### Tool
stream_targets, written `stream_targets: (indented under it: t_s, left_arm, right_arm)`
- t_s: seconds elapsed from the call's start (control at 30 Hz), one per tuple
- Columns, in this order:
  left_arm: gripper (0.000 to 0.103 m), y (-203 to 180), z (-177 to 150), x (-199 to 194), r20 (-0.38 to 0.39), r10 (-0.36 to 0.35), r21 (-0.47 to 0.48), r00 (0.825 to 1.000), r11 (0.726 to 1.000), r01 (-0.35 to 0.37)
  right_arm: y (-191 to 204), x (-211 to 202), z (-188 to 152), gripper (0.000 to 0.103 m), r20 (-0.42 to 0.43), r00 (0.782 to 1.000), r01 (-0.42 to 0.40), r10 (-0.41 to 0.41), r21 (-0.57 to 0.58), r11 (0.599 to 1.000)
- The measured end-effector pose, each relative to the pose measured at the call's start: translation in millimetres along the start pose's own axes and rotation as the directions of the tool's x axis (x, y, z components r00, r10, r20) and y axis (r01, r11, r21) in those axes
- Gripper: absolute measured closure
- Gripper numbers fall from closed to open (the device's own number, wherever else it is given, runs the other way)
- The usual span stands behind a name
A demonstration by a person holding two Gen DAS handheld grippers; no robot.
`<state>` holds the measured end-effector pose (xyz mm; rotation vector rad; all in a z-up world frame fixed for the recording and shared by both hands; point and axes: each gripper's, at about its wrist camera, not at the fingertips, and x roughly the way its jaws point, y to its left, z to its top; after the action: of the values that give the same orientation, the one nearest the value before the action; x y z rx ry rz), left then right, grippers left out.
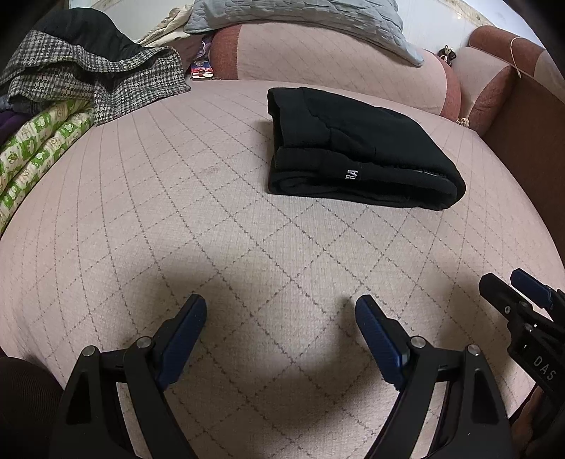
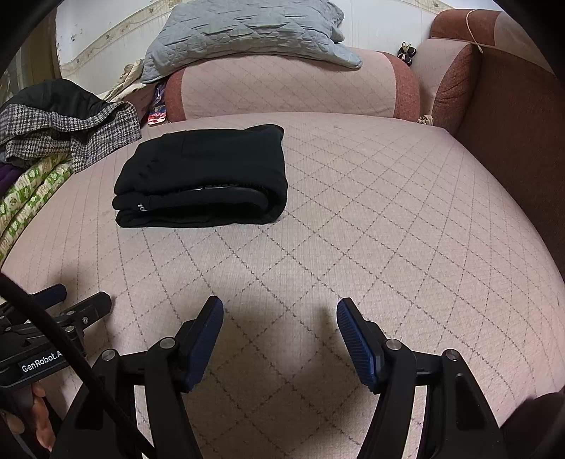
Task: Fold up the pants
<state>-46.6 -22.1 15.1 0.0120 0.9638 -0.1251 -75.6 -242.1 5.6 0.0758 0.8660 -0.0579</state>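
The black pants lie folded in a compact stack on the pink quilted sofa seat, with small white letters on the near edge. In the right wrist view the pants lie left of centre on the seat. My left gripper is open and empty, hovering over bare seat well in front of the pants. My right gripper is open and empty too, near the seat's front. Each gripper shows at the edge of the other's view: the right one, the left one.
A pile of clothes with a houndstooth garment and a green-patterned cloth lies at the left. A grey quilted cushion rests on the sofa back. The brown armrest stands at the right.
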Motion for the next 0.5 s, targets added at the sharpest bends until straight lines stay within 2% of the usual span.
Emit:
stream_targets:
  t_s: [0.37,0.5]
  left_arm:
    - [0.011,-5.7,-2.2,5.2,0.018,0.016,0.039,1.000,0.999,-0.017]
    - [0.011,-3.5,-1.8,3.6,0.028,0.003,0.017,1.000,1.000,-0.003]
  right_arm:
    - [3.2,5.0,-2.3,0.031,-0.012,1.000,0.006,-0.006,-0.013,1.000]
    - [0.6,5.0,-1.1,0.031,-0.005,1.000,0.009,-0.009,-0.008,1.000]
